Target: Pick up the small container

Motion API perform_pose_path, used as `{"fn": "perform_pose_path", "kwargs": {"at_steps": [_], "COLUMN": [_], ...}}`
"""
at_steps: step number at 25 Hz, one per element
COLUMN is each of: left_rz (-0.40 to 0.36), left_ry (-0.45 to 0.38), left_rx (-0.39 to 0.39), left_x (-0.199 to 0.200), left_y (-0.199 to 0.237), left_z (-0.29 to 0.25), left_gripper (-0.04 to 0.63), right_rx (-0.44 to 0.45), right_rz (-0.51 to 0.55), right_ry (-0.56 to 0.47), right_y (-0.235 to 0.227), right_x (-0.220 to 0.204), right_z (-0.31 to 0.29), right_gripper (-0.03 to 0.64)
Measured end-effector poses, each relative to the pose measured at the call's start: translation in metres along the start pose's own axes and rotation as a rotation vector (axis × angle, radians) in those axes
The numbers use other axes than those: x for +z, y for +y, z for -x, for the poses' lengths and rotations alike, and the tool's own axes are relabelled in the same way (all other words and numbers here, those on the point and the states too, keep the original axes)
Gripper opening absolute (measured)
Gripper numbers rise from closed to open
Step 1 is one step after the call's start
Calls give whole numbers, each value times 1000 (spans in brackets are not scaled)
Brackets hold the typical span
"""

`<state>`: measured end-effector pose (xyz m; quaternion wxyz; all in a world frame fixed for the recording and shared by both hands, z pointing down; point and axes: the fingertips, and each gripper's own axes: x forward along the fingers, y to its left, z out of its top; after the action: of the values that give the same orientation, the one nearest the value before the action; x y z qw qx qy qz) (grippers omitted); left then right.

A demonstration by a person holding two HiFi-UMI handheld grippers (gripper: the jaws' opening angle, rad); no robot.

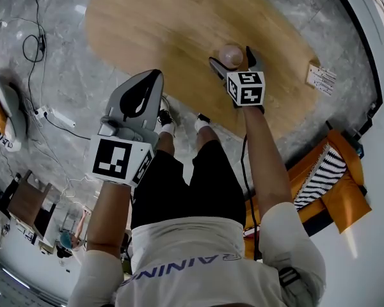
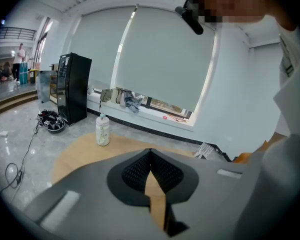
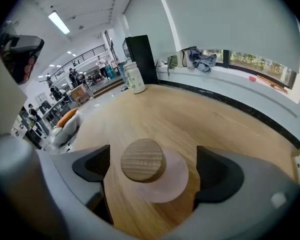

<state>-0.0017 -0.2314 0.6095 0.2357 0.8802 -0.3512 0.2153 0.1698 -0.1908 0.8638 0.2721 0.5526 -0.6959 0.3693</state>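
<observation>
Right gripper (image 3: 152, 171) hangs over the small container (image 3: 142, 160) on the wooden table (image 3: 190, 114), jaws wide apart either side of it. Left gripper (image 2: 150, 154), jaws pressed together, holds nothing.

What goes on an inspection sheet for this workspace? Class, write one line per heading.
Surface: oval wooden table, mostly bare.
Job's things: pink container with wooden lid, upright between the fingers of the right gripper, clear of both.
Clutter: bottle at the far end; card at the edge.
Grippers: left gripper shut, empty, off the table; right gripper open.
Cables: black cable and power strip on the floor.
Surroundings: black cabinet, orange chair.
</observation>
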Motion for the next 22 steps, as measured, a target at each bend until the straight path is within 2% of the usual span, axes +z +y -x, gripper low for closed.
{"fn": "perform_pose_path", "kwargs": {"at_steps": [11, 22], "left_rz": [8, 10], "left_ry": [14, 52], "left_rx": [-10, -12], "left_x": [-34, -56], "left_y": [7, 6], "left_z": [-14, -14], "left_gripper": [2, 2], "right_rx": [-24, -131], "right_rz": [67, 100], "right_ry": [-71, -124], "right_y": [-9, -15], "right_x": [-16, -6], "right_z": [-28, -37], "right_gripper": [506, 439]}}
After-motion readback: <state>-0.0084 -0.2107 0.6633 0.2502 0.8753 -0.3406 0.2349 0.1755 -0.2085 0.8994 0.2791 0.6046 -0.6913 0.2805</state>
